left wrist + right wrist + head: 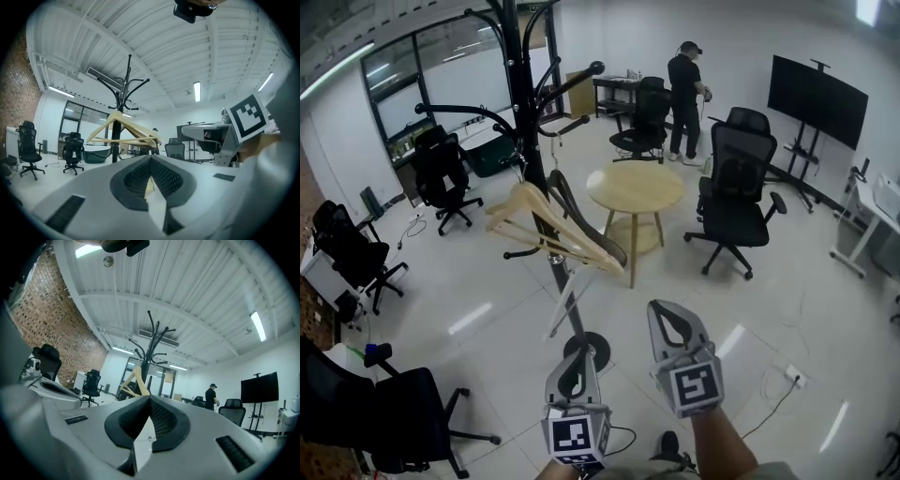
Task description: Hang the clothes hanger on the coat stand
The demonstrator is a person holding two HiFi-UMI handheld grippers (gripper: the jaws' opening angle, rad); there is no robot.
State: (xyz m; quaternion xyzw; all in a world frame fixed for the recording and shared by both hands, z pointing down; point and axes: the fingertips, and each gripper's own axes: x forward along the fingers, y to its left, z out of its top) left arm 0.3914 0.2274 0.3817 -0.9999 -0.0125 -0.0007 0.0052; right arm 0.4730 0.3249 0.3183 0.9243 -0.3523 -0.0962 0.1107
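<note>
A black coat stand (525, 122) rises at centre left, its round base (587, 351) on the floor just ahead of my grippers. Pale wooden hangers (546, 228) hang from one of its arms, tilted down to the right. My left gripper (575, 364) is low in the head view, shut with nothing in it. My right gripper (673, 319) is beside it, also shut and empty. In the left gripper view the hangers (123, 131) and stand (123, 96) lie beyond the closed gripper (151, 159). The right gripper view shows the hangers (135, 380) on the stand (151, 341) past the closed gripper (150, 399).
A round wooden table (636, 187) stands right behind the coat stand. Black office chairs sit at the right (734, 192), left (442, 173) and near bottom left (389, 417). A person (684, 94) stands at the back, near a large screen (817, 98).
</note>
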